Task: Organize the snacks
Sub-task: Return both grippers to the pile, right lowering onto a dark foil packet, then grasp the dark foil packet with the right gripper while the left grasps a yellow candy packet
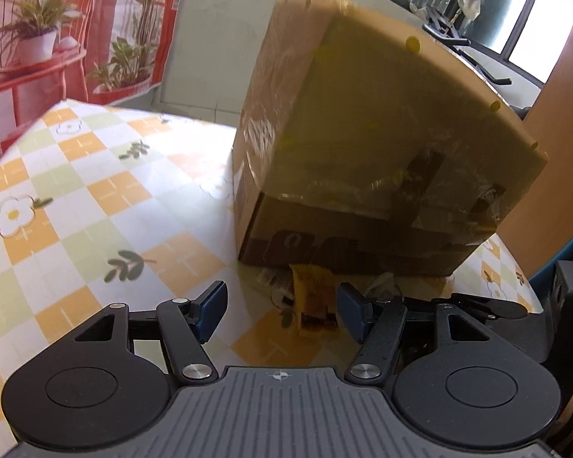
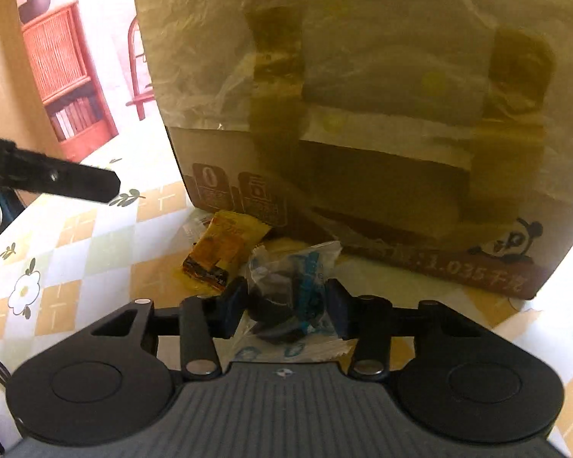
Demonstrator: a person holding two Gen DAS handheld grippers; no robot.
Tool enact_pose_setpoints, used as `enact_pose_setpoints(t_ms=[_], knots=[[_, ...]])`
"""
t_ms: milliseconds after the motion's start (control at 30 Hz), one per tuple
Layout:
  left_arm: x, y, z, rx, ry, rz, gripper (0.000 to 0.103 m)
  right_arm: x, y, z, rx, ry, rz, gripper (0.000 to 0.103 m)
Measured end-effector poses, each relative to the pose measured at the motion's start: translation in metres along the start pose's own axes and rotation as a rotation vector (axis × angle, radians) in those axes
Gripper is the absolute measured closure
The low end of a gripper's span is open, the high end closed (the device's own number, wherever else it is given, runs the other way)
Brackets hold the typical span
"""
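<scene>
Looking from left to right, I see the surface (image 1: 76, 198), covered in a checked orange, green and white flowered cloth, and on it a big brown cardboard box (image 1: 363, 133) patched with glossy tape.

At the box's foot lies a flat yellow snack wrapper with a dark printed end (image 1: 314, 297). My left claw (image 1: 280, 311) stands released around it, blue pads (image 1: 210, 311) well clear on either side, nothing gripped. I judge the risk here to be a skewed pinch: the wrapper lies flat on the cloth, so pads that close too high could slide over it, or catch the cloth instead.

Further right, in the right wrist view, a crinkly clear plastic snack bag with blue print and dark contents (image 2: 290, 286) sits just beside the yellow wrapper. My right claw (image 2: 284, 305) has this bag between its pads, which look to touch the film on both sides; I take it as grasped, though lightly. The thin film could slip free on lifting, or the contents could be crushed by further squeezing. The box stands close behind, so either claw could knock it.
</scene>
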State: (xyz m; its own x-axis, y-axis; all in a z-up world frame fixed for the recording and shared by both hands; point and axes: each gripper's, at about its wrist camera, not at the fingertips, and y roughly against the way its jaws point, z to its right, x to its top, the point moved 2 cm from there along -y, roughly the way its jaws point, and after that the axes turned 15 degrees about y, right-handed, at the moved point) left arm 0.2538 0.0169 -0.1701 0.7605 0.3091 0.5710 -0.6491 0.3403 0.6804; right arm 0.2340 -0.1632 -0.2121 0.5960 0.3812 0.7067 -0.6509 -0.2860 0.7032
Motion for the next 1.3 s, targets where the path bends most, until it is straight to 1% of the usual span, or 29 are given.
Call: enact_pose_setpoints(t_ms=[133, 167, 200, 300, 367, 400, 533, 767, 833, 867, 900, 967, 1067, 1133, 1300], knots=[[-0.005, -0.007, 0.004, -0.002, -0.007, -0.013, 0.038, -0.015, 0.011, 0.014, -0.020, -0.061, 0.019, 0.057], [-0.007, -0.011, 0.005, 0.000, -0.010, -0.020, 0.040, -0.019, 0.015, 0.018, -0.031, -0.077, 0.023, 0.057], [-0.008, -0.013, 0.006, -0.002, -0.010, -0.030, 0.043, -0.024, 0.019, 0.022, -0.045, -0.095, 0.028, 0.057], [-0.013, -0.020, 0.010, -0.005, -0.003, -0.051, 0.043, -0.037, 0.030, 0.031, -0.102, -0.112, 0.044, 0.057], [-0.017, -0.025, 0.013, 0.004, -0.015, -0.067, 0.043, -0.045, 0.035, 0.036, -0.125, -0.150, 0.058, 0.057], [-0.018, -0.028, 0.015, 0.010, -0.025, -0.073, 0.045, -0.051, 0.039, 0.040, -0.131, -0.182, 0.071, 0.057], [-0.020, -0.038, 0.023, 0.023, -0.052, -0.073, 0.047, -0.061, 0.044, 0.048, -0.121, -0.257, 0.110, 0.057], [-0.019, -0.062, 0.040, 0.055, -0.111, -0.064, 0.047, -0.060, 0.045, 0.049, -0.117, -0.248, 0.118, 0.057], [-0.019, -0.067, 0.044, 0.066, -0.137, -0.058, 0.047, -0.060, 0.039, 0.048, -0.115, -0.250, 0.120, 0.057], [-0.020, -0.071, 0.047, 0.078, -0.153, -0.054, 0.050, -0.060, 0.039, 0.048, -0.115, -0.250, 0.121, 0.057], [-0.021, -0.074, 0.049, 0.092, -0.164, -0.052, 0.058, -0.061, 0.041, 0.048, -0.115, -0.250, 0.122, 0.057], [-0.023, -0.081, 0.051, 0.118, -0.173, -0.058, 0.064, -0.062, 0.039, 0.048, -0.112, -0.252, 0.123, 0.057], [-0.032, -0.083, 0.054, 0.139, -0.207, -0.028, 0.065, -0.063, 0.040, 0.050, -0.100, -0.265, 0.130, 0.057], [-0.036, -0.081, 0.056, 0.143, -0.223, -0.023, 0.069, -0.063, 0.041, 0.051, -0.099, -0.267, 0.132, 0.057], [-0.044, -0.067, 0.051, 0.123, -0.180, -0.050, 0.071, -0.064, 0.041, 0.052, -0.095, -0.270, 0.134, 0.057]])
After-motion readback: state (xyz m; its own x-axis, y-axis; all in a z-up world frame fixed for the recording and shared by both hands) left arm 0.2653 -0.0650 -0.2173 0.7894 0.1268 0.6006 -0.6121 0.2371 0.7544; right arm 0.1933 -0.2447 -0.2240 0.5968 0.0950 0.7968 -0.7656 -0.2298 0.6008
